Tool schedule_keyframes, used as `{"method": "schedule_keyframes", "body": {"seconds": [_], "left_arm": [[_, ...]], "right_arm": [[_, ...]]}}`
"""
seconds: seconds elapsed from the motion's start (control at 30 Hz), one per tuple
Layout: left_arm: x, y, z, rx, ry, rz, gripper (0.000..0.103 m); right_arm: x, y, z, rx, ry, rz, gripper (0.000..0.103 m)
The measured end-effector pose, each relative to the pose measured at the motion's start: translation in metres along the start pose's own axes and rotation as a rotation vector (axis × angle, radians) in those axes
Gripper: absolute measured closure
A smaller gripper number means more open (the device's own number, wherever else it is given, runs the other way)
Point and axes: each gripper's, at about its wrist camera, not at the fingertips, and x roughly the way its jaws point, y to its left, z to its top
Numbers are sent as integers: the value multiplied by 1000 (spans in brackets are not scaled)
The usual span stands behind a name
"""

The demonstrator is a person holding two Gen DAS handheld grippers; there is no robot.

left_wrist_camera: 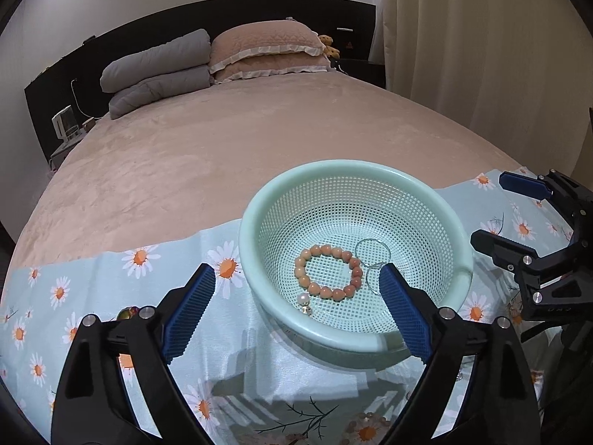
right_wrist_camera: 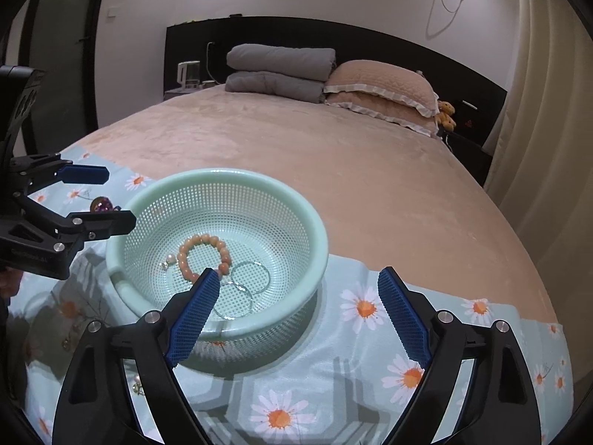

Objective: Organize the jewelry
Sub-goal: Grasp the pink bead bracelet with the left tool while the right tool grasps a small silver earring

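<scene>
A wide bed [right_wrist_camera: 333, 170] with a pink plush cover carries a light-blue daisy cloth [right_wrist_camera: 370, 363] at its near end. On the cloth stands a mint-green basket [right_wrist_camera: 304, 218]. Folded grey blankets [right_wrist_camera: 278, 70] and pink pillows [right_wrist_camera: 385, 89] lie near the headboard.

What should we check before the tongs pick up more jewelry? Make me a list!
1. Left tongs open and holding nothing: ok.
2. Right tongs open and holding nothing: ok.
3. Round mint-green plastic mesh basket upright on the daisy-print cloth: ok.
4. Orange bead bracelet and thin clear bangles inside the basket: ok.
5. Shiny purple bead piece put away: not ok, it lies on the cloth beside the basket.
6. Nothing else left outside: cannot tell.
</scene>
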Motion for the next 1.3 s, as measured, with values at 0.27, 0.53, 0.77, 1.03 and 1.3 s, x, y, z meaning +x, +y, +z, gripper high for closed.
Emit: {"method": "schedule_keyframes", "body": {"seconds": [0.27, 0.53, 0.77, 1.03, 1.3], "left_arm": [[-2, -2, -10, 23, 10, 32, 12], [-9, 3, -23, 44, 14, 59, 9], [-12, 10, -40, 48, 40, 72, 9], [-11, 11, -68, 67, 92, 58, 9], [-6, 12, -93, 79, 160, 51, 9]], "right_arm": [[-3, -4, -6, 12, 11, -19, 18], [-7, -22, -25, 61, 50, -83, 16], [-11, -37, -46, 97, 90, -110, 16], [-9, -39, -85, 90, 181, -125, 16], [-5, -49, -128, 120, 269, -136, 16]]}}
